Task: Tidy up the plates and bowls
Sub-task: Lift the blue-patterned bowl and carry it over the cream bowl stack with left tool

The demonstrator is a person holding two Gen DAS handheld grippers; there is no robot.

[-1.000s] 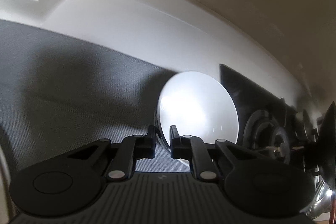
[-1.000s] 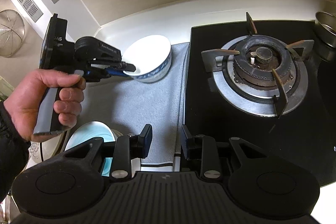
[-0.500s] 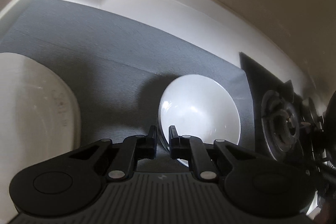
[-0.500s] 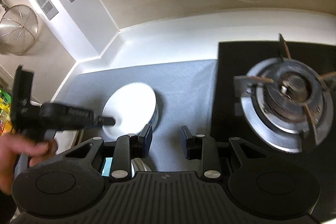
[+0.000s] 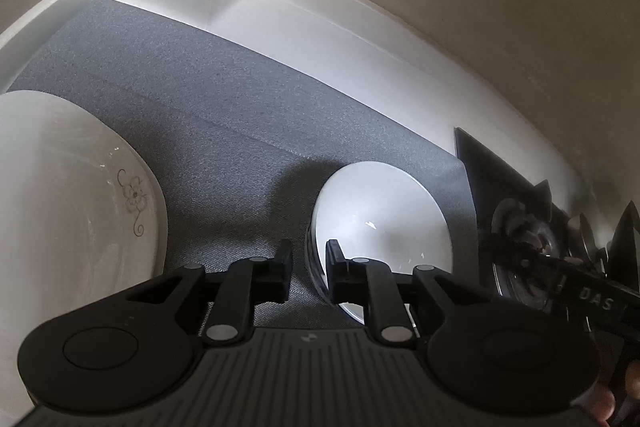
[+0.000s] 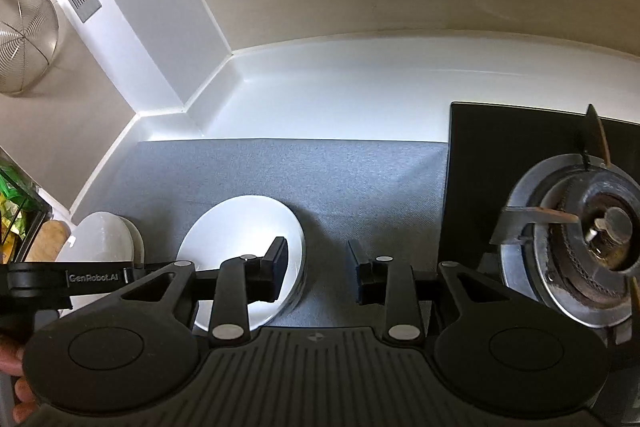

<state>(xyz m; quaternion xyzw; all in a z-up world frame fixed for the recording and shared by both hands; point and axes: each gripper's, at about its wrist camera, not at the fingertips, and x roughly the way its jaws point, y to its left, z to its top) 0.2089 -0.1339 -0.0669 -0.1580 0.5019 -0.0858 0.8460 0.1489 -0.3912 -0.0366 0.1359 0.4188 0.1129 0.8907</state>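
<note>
Left wrist: bowl (image 5: 384, 227) on mat (image 5: 224, 131)

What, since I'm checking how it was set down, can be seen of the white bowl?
The white bowl looks like glossy glazed ceramic: round, empty, plain white inside with small glints, its outer wall in shadow. It sits mouth up on the grey mat, between a flower-patterned dish and the black stove, touching neither. Its near rim lies between the fingers of the left gripper, whose jaws have just been opening; the outer pad stands clear of the wall.
</note>
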